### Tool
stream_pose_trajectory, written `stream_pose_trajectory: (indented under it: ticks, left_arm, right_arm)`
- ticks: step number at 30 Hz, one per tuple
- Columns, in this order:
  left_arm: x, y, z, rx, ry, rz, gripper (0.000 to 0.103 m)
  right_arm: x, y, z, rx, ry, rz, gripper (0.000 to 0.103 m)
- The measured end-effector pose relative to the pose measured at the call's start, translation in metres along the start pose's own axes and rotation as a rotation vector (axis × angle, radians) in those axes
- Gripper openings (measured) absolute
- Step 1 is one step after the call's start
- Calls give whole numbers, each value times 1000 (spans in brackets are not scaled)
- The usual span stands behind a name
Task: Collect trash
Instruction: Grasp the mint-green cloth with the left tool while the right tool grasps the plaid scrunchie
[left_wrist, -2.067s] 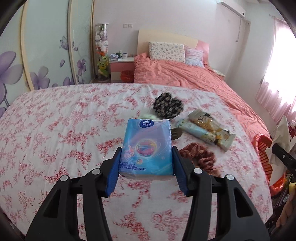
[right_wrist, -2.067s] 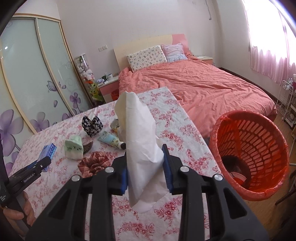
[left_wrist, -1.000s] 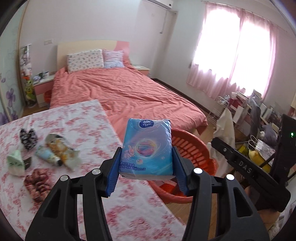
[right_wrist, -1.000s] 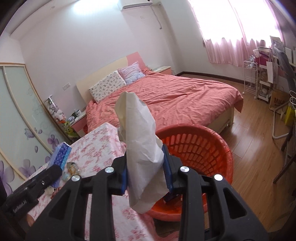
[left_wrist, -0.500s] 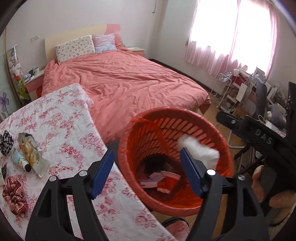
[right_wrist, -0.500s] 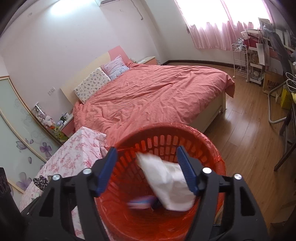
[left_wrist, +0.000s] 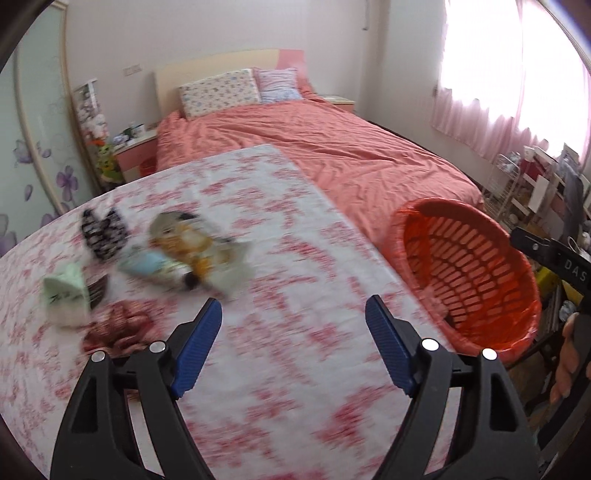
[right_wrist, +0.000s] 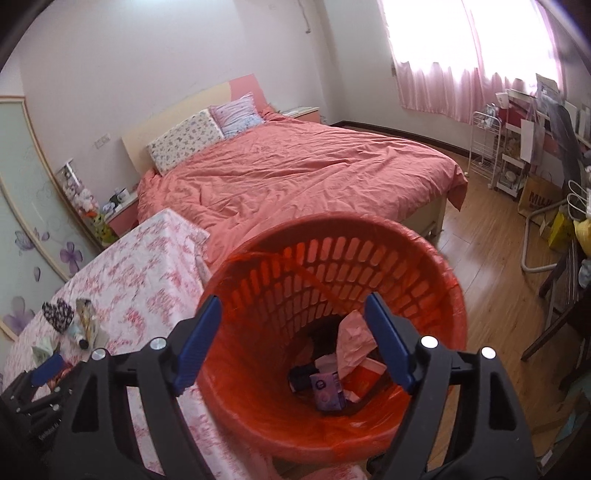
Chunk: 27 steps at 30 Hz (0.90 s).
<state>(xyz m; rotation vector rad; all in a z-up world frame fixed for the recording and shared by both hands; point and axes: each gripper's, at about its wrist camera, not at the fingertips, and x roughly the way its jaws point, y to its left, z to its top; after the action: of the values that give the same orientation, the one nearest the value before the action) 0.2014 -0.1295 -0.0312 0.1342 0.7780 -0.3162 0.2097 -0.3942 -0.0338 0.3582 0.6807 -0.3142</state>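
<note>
An orange slatted trash basket (right_wrist: 332, 251) stands on the floor beside the floral table; it also shows in the left wrist view (left_wrist: 469, 273). Inside lie a crumpled white tissue (right_wrist: 352, 341), a tissue packet (right_wrist: 327, 391) and other scraps. My right gripper (right_wrist: 293, 341) is open and empty above the basket mouth. My left gripper (left_wrist: 293, 345) is open and empty over the table (left_wrist: 280, 369). Left on the table are a snack wrapper (left_wrist: 188, 240), a tube (left_wrist: 151, 266), a green tissue pack (left_wrist: 66, 295), a dark patterned item (left_wrist: 103, 232) and a reddish scrunchie (left_wrist: 118, 325).
A bed with a coral duvet (right_wrist: 295, 166) lies behind the table and basket. A nightstand (left_wrist: 133, 155) stands by the headboard. A white rack and bags (right_wrist: 517, 158) line the window wall at right. Wood floor (right_wrist: 491, 258) lies right of the basket.
Both grippers opened and dropped their loads into the basket: left the blue tissue packet, right the white tissue. The left gripper has since swung back over the table; its view is motion-blurred.
</note>
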Motion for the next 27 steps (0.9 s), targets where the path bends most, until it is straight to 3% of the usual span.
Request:
stream_pose_trajectory:
  ticks: [5,16,21,27]
  left_arm:
    - [-14,70,-15,-104,-3,93,80]
    - [-31,204,-56,-302,26,311,80]
    - [-36,238,-68,-346,35,353,81]
    - [-41,271,-82,-409,45,363,82]
  right_arm:
    - [-1,50,-17,-76,32,47,78]
    - [9,209,-76,-300,139,226,78]
    - [9,273,-99,-384,167,310,89]
    - [25,323,-123,-476,230,314,95]
